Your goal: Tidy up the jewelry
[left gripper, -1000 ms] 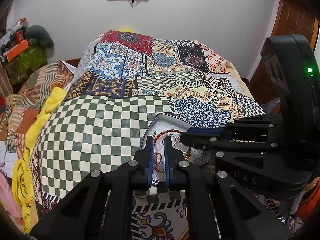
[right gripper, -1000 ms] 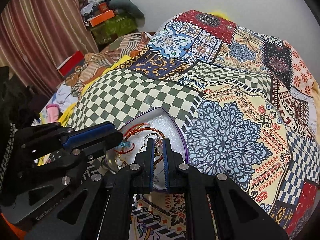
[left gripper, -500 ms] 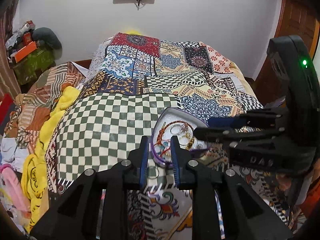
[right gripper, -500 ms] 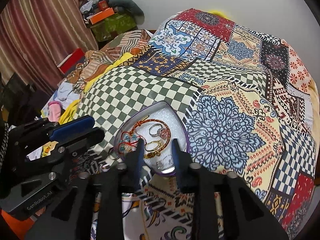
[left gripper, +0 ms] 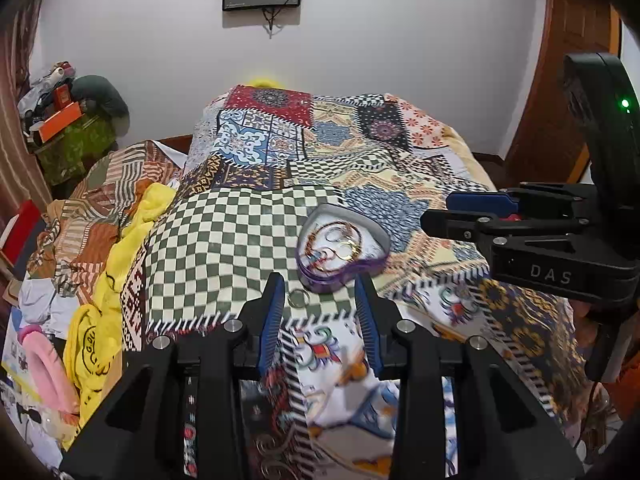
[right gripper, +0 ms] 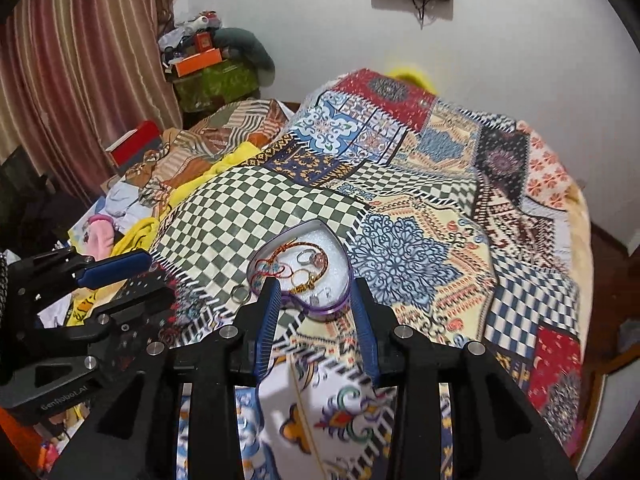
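Note:
A heart-shaped purple-rimmed box (left gripper: 372,236) lies on the patchwork bedspread and holds red thread bracelets, gold rings and silver rings; it also shows in the right wrist view (right gripper: 340,256). A small silver ring (left gripper: 297,298) lies on the checkered cloth just outside the box, also seen in the right wrist view (right gripper: 239,292). My left gripper (left gripper: 320,308) is open and empty, pulled back just short of the box and the ring. My right gripper (right gripper: 314,312) is open and empty, its fingers flanking the box's near tip.
The bed (left gripper: 248,240) is covered by a patterned quilt. A pile of clothes with yellow cloth (left gripper: 100,320) lies on the left. A red box (right gripper: 136,144) and a curtain (right gripper: 60,80) stand at the far left. A wooden door (left gripper: 560,100) is at the right.
Both grippers have opened from shut and drawn back and up from the box. The jewelry now lies in the box and a silver ring lies beside it.

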A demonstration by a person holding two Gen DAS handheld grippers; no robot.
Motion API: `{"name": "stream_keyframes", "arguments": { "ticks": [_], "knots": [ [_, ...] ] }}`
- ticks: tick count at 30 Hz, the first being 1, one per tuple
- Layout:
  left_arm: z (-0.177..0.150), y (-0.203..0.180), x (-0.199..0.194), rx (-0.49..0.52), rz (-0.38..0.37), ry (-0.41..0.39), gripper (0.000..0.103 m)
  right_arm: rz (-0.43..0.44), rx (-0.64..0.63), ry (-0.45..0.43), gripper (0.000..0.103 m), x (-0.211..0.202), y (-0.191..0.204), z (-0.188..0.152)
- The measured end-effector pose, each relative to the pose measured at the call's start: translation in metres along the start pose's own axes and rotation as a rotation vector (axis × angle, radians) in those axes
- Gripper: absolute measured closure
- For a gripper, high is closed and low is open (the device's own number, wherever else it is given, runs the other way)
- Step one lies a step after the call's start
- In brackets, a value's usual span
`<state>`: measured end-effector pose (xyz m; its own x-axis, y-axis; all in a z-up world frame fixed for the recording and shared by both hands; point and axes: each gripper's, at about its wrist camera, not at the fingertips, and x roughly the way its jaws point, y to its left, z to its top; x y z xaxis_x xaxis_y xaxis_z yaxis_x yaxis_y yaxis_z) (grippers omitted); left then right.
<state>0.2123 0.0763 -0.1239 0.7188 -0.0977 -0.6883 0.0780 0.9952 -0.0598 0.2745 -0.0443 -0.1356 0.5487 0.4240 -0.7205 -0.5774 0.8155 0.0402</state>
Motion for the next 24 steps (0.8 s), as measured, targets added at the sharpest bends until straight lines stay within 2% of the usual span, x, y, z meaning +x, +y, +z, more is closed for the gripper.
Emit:
{"name": "stream_keyframes", "arguments": {
  "ticks": [7, 12, 18, 24],
  "knots": [
    [-0.021, -0.011, -0.020, 0.031, 0.004, -0.005, 0.060, -0.009, -0.011, -0.006, 0.070, -0.015, 0.013, -0.025],
    [-0.044, -0.008, -0.019, -0.016, -0.040, 0.033, 0.060, 0.014, -0.072, 0.054, 0.070, 0.003, 0.026, -0.053],
    [-0.075, -0.004, -0.011, -0.024, -0.018, 0.091, 0.060, 0.019, -0.092, 0.129, 0.070, 0.031, 0.039, -0.080],
    [-0.089, 0.004, -0.010, -0.049, -0.041, 0.102, 0.060, 0.039, -0.081, 0.128, 0.070, 0.032, 0.037, -0.084]
  ]
}}
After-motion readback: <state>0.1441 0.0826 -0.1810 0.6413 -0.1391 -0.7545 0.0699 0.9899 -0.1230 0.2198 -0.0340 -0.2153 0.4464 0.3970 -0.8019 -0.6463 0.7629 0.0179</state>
